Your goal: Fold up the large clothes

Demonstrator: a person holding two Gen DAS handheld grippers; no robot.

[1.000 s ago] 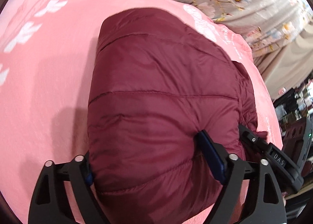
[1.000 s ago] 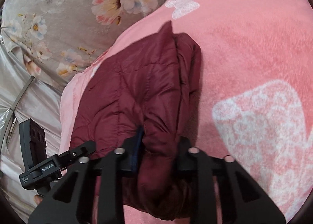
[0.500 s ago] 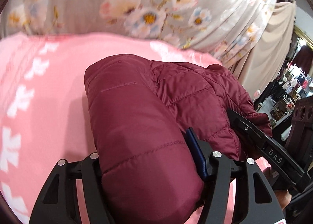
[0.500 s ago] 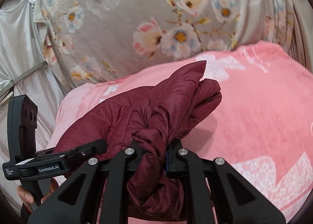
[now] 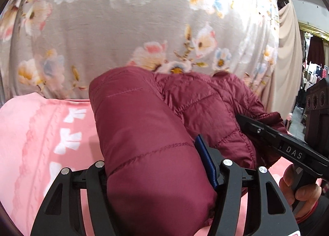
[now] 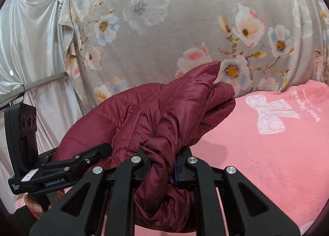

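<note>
Now both tongs grasp the maroon puffer jacket [image 5: 144, 133]: the left tongs [image 5: 158, 174] clenched on its thick folded bulk, the right tongs [image 6: 162, 161] pinching a bunched edge, above the pink blanket [image 6: 267, 153].

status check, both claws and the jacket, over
Left claw shut on folded maroon puffer jacket. Right claw shut on its bunched edge. Jacket lifted over pink blanket. Nothing in the way.

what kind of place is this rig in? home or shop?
Likely a clothing or textile shop, not certain. Floral fabric hangs behind a pink blanket, pale satin drapes hang beside it, and garments on racks show at the far edge.
</note>
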